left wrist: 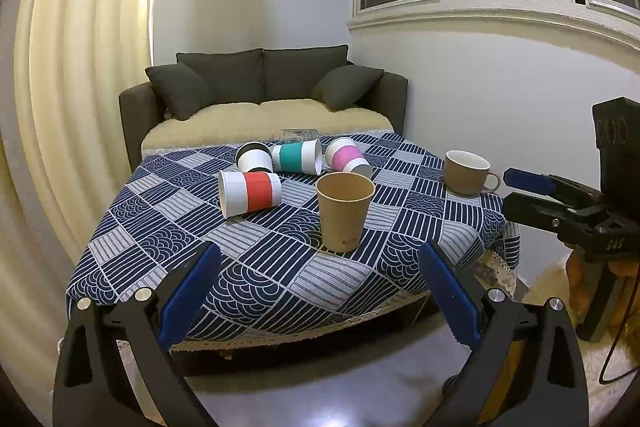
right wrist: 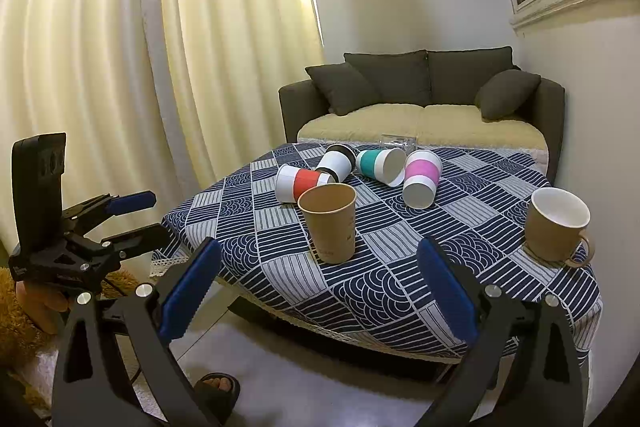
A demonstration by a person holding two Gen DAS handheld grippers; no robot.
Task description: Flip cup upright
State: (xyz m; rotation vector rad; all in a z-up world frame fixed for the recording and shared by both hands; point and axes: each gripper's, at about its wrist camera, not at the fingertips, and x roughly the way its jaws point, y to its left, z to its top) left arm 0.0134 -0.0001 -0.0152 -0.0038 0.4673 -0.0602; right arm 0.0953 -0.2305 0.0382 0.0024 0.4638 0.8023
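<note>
Cups on their sides: four lie tipped over toward the far half of the table; the red-banded cup (left wrist: 250, 194) is nearest, just behind and to the left of the brown paper cup; the black-banded cup (left wrist: 253, 156), the teal-banded cup (left wrist: 297, 157) and the pink-banded cup (left wrist: 347, 157) lie in a loose row behind it, close together
Cups already upright: the brown paper cup (left wrist: 345, 211) stands mouth up near the middle of the table; the brown mug (left wrist: 467, 173) stands mouth up toward the right edge, well apart from the others
Glass: something clear (left wrist: 299, 134) sits at the far edge behind the row; too faint to tell how it lies
Progress: two vessels stand, four banded cups are still down; by my judgement most of the work is left, and the red-banded cup looks the easiest to reach next
Left claw (left wrist: 320, 287): wide open, holding nothing, hovering short of the near table edge
Right claw (right wrist: 320, 287): wide open too, empty, also off the near edge, to the right of the left one
Table (left wrist: 168, 247): covered with a blue and white patterned cloth
Behind: a dark sofa (left wrist: 264, 95) against the wall
</note>
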